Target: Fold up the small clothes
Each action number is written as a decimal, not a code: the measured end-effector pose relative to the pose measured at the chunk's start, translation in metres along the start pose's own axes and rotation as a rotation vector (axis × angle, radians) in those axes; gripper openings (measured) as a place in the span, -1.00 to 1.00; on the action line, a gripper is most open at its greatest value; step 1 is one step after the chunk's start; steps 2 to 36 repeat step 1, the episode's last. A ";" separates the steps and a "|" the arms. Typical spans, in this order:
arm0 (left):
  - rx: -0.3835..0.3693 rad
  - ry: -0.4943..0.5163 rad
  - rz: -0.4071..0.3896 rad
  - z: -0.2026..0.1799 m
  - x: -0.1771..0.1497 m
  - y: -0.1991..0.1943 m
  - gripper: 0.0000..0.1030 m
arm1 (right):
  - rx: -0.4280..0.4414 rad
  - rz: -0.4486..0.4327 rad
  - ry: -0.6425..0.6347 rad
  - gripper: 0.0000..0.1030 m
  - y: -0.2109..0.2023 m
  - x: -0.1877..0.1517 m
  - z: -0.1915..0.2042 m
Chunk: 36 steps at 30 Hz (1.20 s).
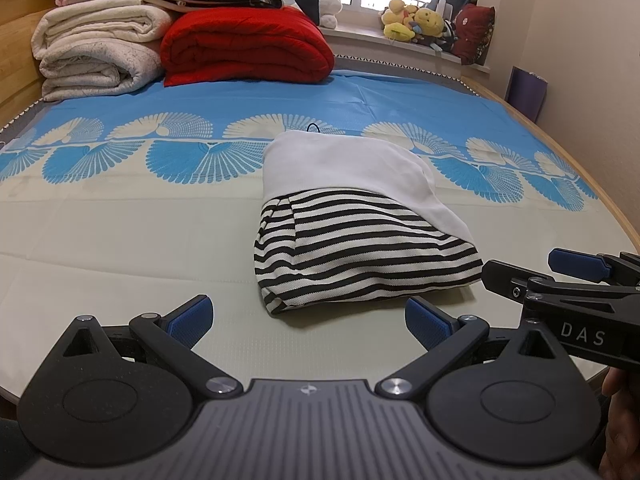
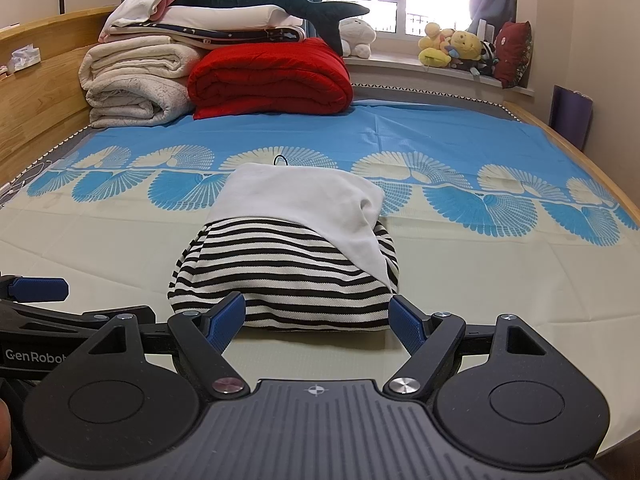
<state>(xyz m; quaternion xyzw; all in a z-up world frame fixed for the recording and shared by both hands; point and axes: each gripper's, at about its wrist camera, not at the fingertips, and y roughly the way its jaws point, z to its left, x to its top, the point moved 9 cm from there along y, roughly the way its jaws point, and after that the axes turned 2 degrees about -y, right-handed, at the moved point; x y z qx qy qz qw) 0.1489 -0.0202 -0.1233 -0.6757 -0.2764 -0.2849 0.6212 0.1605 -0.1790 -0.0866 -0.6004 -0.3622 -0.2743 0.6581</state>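
The garment (image 2: 286,256), folded into a compact bundle with a white part over a black-and-white striped part, lies on the bed (image 2: 100,280) near its middle, on the cream area of the sheet. The left gripper (image 1: 308,318) sits just short of its near edge, fingers (image 1: 190,320) spread, nothing between them. The right gripper (image 2: 318,320) faces the striped end, fingers (image 2: 224,320) spread on either side of it, not pressing it. Folded blankets (image 2: 268,80) are stacked at the headboard.
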 end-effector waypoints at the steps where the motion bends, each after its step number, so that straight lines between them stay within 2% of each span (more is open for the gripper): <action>1: 0.000 0.000 0.000 0.000 0.000 0.000 0.99 | 0.000 0.000 0.000 0.55 0.000 0.000 0.000; 36: 0.000 0.000 0.000 0.000 0.000 0.000 0.99 | 0.000 0.000 0.000 0.55 0.000 0.000 0.000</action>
